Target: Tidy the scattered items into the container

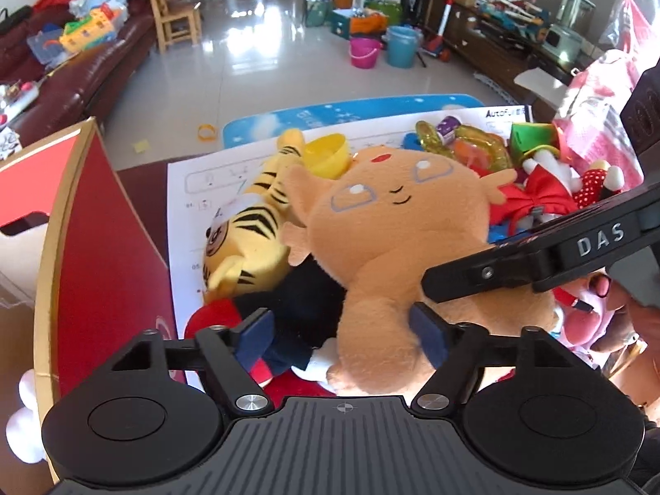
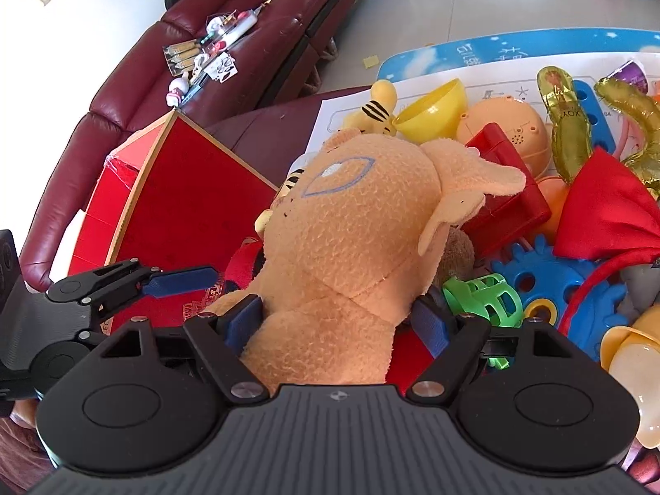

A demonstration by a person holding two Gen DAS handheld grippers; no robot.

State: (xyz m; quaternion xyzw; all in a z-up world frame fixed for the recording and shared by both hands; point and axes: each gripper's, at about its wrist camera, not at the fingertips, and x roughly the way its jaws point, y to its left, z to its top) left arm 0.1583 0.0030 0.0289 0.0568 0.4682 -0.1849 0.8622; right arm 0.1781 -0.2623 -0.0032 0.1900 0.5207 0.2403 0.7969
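Observation:
An orange plush toy with blue-outlined eyes lies on the toy pile. My right gripper is shut on its lower body; one of its fingers crosses the left wrist view. My left gripper is open, its blue pads either side of the plush's leg and a black-and-red plush. In the right wrist view the left gripper sits at left beside the red box. The red box with gold trim stands to the left of the pile.
A yellow tiger plush, a yellow plastic half-shell, a red bow, a blue gear, a green plastic piece and a red block lie on a white sheet. A maroon sofa stands left.

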